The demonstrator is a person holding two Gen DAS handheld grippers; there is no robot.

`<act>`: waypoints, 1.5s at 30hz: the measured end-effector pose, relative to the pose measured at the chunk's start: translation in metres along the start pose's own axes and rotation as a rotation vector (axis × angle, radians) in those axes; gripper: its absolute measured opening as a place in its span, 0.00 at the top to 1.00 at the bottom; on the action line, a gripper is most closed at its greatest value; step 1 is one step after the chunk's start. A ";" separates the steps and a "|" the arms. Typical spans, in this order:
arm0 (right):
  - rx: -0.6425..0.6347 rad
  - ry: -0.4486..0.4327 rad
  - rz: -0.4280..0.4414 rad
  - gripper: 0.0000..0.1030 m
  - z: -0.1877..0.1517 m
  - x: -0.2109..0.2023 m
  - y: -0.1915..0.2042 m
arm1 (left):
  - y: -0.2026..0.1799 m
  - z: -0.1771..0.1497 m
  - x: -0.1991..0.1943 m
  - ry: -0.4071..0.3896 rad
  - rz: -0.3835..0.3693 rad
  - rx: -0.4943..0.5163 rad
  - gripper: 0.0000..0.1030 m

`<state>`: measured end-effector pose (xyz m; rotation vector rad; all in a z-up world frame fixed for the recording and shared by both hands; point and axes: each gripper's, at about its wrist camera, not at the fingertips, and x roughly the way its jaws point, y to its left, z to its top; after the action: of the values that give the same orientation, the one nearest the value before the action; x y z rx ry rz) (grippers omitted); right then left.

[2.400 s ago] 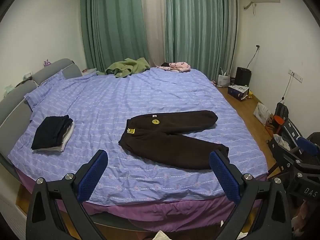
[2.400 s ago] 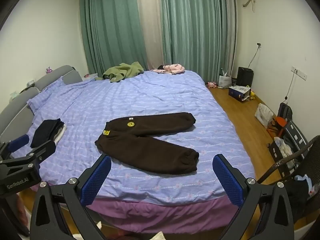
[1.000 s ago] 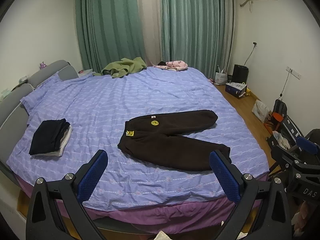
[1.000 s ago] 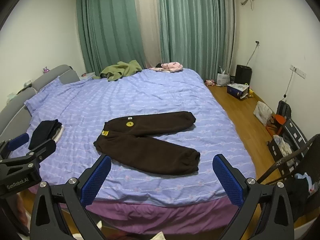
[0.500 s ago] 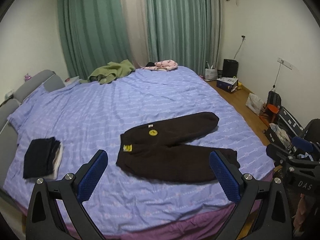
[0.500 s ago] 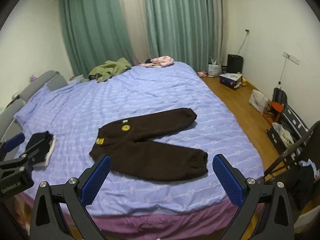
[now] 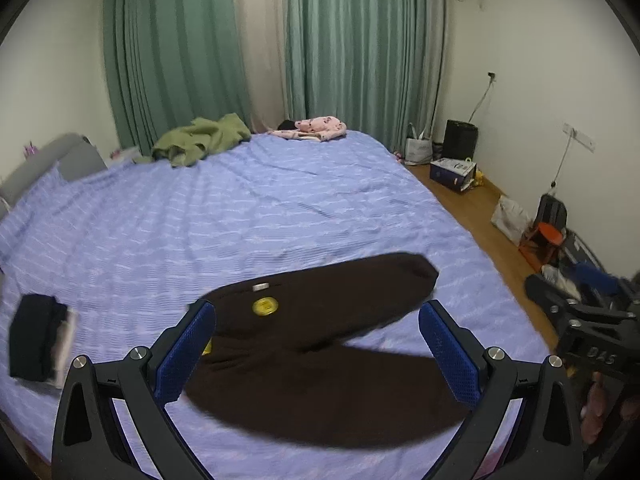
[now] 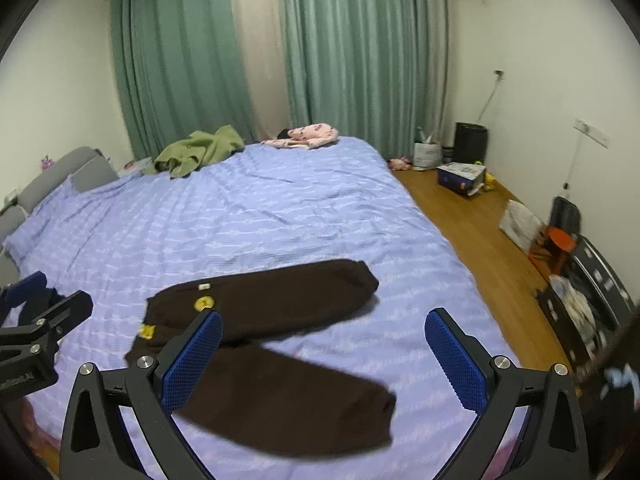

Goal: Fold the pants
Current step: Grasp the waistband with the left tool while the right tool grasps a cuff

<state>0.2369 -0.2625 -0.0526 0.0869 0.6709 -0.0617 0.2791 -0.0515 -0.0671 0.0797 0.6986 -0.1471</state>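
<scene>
Dark brown pants (image 7: 320,344) with yellow patches lie spread flat near the front edge of the bed (image 7: 248,216), legs apart and pointing right. They also show in the right wrist view (image 8: 272,344). My left gripper (image 7: 318,354) is open and empty, held above the pants over the waist and legs. My right gripper (image 8: 324,360) is open and empty, above the leg ends. The right gripper's body shows at the right edge of the left wrist view (image 7: 592,344); the left gripper's body shows at the left edge of the right wrist view (image 8: 36,332).
A folded dark stack (image 7: 38,336) lies at the bed's left. A green garment (image 7: 200,140) and a pink one (image 7: 316,129) lie at the far end. The wooden floor (image 8: 480,232) on the right holds boxes, bags and a chair.
Both grippers have moved forward and closer to the bed, so the pants now lie under and between the fingers. The pants have not moved. Both grippers stay open.
</scene>
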 end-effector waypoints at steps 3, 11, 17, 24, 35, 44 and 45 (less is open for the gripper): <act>-0.004 0.030 0.019 0.01 0.015 0.051 -0.023 | -0.016 0.010 0.053 0.032 0.028 -0.036 0.00; 0.054 0.122 0.111 0.15 0.030 0.210 -0.082 | -0.060 0.012 0.187 0.105 0.054 -0.023 0.00; 0.159 0.258 0.127 0.37 0.014 0.335 -0.116 | -0.093 0.005 0.273 0.178 0.061 0.066 0.00; 0.304 0.372 0.210 0.45 -0.018 0.408 -0.139 | -0.113 0.004 0.326 0.216 0.045 0.072 0.00; 0.321 0.459 0.278 0.78 -0.046 0.442 -0.139 | -0.122 -0.011 0.349 0.276 0.028 0.093 0.00; -0.041 0.397 0.027 0.59 -0.023 0.426 -0.105 | -0.130 -0.009 0.343 0.266 0.059 0.131 0.00; -0.037 0.380 0.028 0.55 -0.022 0.420 -0.108 | -0.130 -0.008 0.337 0.259 0.057 0.135 0.00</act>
<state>0.5421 -0.3798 -0.3384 0.0733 1.0502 -0.0056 0.5083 -0.2153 -0.2939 0.2509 0.9432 -0.1306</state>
